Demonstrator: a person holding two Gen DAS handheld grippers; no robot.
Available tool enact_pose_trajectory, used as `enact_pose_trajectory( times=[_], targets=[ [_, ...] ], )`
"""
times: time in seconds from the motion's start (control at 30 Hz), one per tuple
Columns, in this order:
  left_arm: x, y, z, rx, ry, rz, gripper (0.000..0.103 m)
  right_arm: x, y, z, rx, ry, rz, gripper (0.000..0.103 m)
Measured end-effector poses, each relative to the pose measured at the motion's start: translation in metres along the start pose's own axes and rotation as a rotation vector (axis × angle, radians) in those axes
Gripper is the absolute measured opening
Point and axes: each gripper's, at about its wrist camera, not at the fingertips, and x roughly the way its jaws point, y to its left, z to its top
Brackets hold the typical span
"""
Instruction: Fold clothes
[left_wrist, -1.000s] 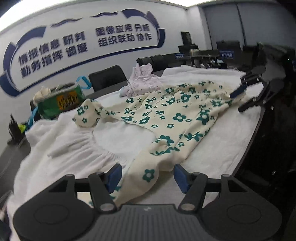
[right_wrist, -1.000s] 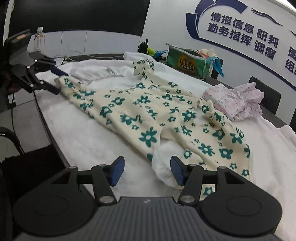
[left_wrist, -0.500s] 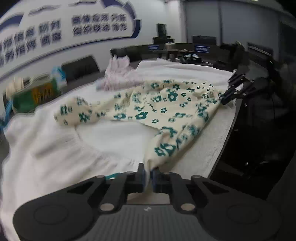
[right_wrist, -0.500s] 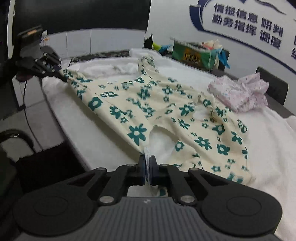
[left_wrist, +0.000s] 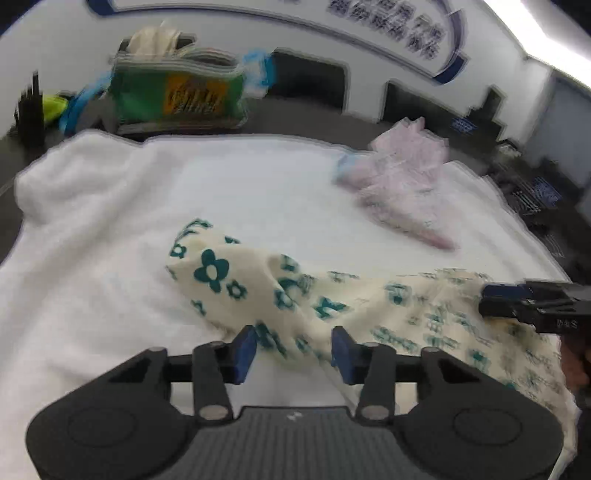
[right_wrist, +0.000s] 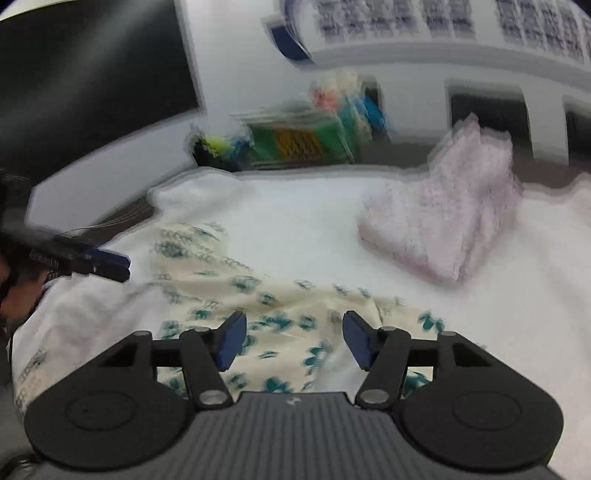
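As seen from both wrist cameras, with heavy motion blur, the scene is read from left to right.

Green bag (left_wrist: 177, 98): set at the far left rear, beyond the white towel (left_wrist: 92, 229); its printed label is blurred and cannot be read.

White towel: spread over the surface, under both garments.

Left hand-held gripper (left_wrist: 293, 350): released, its blue pads (left_wrist: 244, 349) held apart over the near edge of the garment; whether cloth is touched cannot be told.

Floral garment (left_wrist: 258, 291): cream with teal flowers, laid bunched across the near half of the towel, between the two grippers; one rounded end is turned toward the left rear.

Right hand-held gripper (right_wrist: 293, 341): released in its own view, the jaws spread above the floral cloth (right_wrist: 280, 321); in the left view its tip (left_wrist: 524, 304) is seen at the right end of the garment.

Pink garment (left_wrist: 402, 184): heaped at the right rear of the towel, well apart from the floral one.
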Motion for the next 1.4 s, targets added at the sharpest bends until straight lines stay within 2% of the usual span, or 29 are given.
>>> enact_pose_trajectory(
  times=[0.03, 0.07, 0.1, 0.13, 0.23, 0.27, 0.33, 0.4, 0.47, 0.5, 0.53, 0.57, 0.6, 0.63, 0.67, 0.73, 0.83, 0.93, 1.1, 1.2, 1.23, 1.33, 1.4],
  targets=[
    [0.014, 0.003, 0.005, -0.033, 0.01, 0.007, 0.022, 0.017, -0.009, 0.005, 0.05, 0.04, -0.006, 0.049],
    [0.028, 0.005, 0.01, -0.065, 0.021, 0.014, 0.009, 0.034, -0.017, 0.009, 0.1, 0.08, -0.013, 0.037],
    [0.042, 0.008, 0.015, -0.098, 0.031, 0.021, 0.008, 0.036, -0.019, 0.009, 0.106, 0.061, -0.016, 0.026],
    [0.047, 0.011, 0.017, -0.122, 0.009, 0.012, 0.005, 0.035, -0.02, 0.007, 0.102, 0.027, -0.02, 0.001],
    [0.038, 0.027, 0.011, -0.212, -0.139, -0.06, 0.005, 0.032, -0.021, 0.002, 0.091, -0.076, -0.03, 0.001],
    [0.04, 0.032, 0.008, -0.232, -0.149, -0.068, 0.006, 0.031, -0.022, 0.0, 0.087, -0.11, -0.033, 0.001],
    [0.051, 0.038, 0.001, -0.249, -0.114, -0.057, 0.01, 0.029, -0.023, -0.003, 0.078, -0.178, -0.04, 0.001],
    [0.054, 0.042, -0.004, -0.255, -0.121, -0.069, 0.011, 0.038, -0.019, -0.007, 0.037, -0.156, -0.084, 0.002],
    [0.048, 0.044, -0.003, -0.256, -0.125, -0.077, 0.017, 0.048, -0.014, -0.01, -0.009, -0.124, -0.133, 0.003],
    [0.042, 0.044, -0.001, -0.26, -0.125, -0.074, 0.018, 0.044, -0.011, -0.009, -0.022, -0.136, -0.149, 0.003],
    [0.031, 0.04, 0.001, -0.253, -0.134, -0.069, 0.024, 0.037, -0.008, -0.008, -0.032, -0.156, -0.163, 0.004],
    [0.018, 0.034, 0.003, -0.236, -0.149, -0.061, 0.037, 0.031, -0.006, -0.007, -0.042, -0.175, -0.177, 0.007],
    [0.002, 0.029, 0.003, -0.213, -0.166, -0.059, 0.044, 0.024, -0.003, -0.006, -0.052, -0.194, -0.191, 0.01],
    [-0.015, 0.027, -0.002, -0.188, -0.182, -0.048, 0.052, 0.018, 0.0, -0.005, -0.062, -0.213, -0.206, 0.017],
    [-0.03, 0.026, -0.011, -0.167, -0.196, -0.02, 0.053, 0.011, 0.003, -0.004, -0.073, -0.233, -0.22, 0.032],
    [-0.061, 0.025, -0.029, -0.126, -0.225, 0.036, 0.055, -0.002, 0.008, -0.002, -0.093, -0.271, -0.248, 0.048],
    [-0.106, 0.023, -0.056, -0.064, -0.267, 0.12, 0.067, -0.013, 0.03, 0.004, -0.146, -0.253, -0.145, 0.048],
    [-0.146, 0.024, -0.083, -0.021, -0.296, 0.19, 0.067, -0.001, 0.064, 0.013, -0.222, -0.204, -0.062, 0.048],
    [-0.157, 0.047, -0.129, -0.118, -0.232, 0.185, 0.066, 0.052, 0.144, 0.046, -0.413, -0.105, 0.065, 0.048],
    [-0.159, 0.051, -0.14, -0.123, -0.242, 0.204, 0.066, 0.098, 0.196, 0.067, -0.507, -0.006, 0.122, 0.051],
    [-0.159, 0.052, -0.143, -0.121, -0.249, 0.212, 0.066, 0.116, 0.212, 0.072, -0.536, 0.018, 0.104, 0.051],
    [-0.149, 0.055, -0.142, -0.117, -0.248, 0.259, 0.065, 0.175, 0.249, 0.086, -0.594, 0.078, -0.025, 0.053],
    [-0.143, 0.055, -0.141, -0.115, -0.254, 0.25, 0.065, 0.217, 0.262, 0.09, -0.636, 0.157, -0.107, 0.057]
  ],
)
